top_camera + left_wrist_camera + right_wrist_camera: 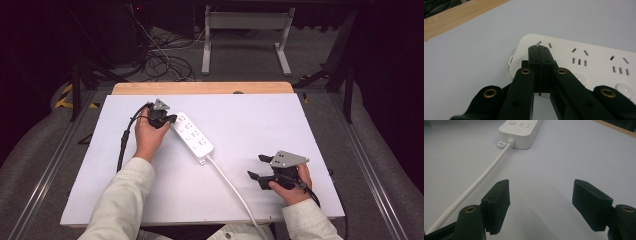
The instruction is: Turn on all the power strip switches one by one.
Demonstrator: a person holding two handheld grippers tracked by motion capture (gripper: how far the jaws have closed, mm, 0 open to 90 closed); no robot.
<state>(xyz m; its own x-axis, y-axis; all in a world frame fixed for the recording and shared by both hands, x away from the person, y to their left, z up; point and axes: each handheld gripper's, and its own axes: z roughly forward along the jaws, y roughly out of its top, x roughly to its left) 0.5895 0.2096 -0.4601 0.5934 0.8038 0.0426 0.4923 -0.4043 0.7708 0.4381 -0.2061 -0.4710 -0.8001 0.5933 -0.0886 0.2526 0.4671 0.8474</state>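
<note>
A white power strip (192, 137) lies at an angle on the white board, and its cable (235, 192) runs toward the near edge. My left gripper (171, 119) is shut with nothing between its jaws. Its tips rest at the strip's far end, by the first socket. In the left gripper view the closed tips (539, 48) sit on the power strip (584, 65), next to its round switches (580, 78). My right gripper (259, 167) stands open and empty to the right of the cable. From the right gripper (541, 195), the power strip (520, 130) and its cable (481, 177) lie ahead on the left.
The white board (260, 120) covers a wooden table whose far edge (200, 88) shows behind it. Beyond that, loose cables (160, 60) and a white stand (245, 30) are on the floor. The left gripper's black cable (122, 145) trails along the board's left side.
</note>
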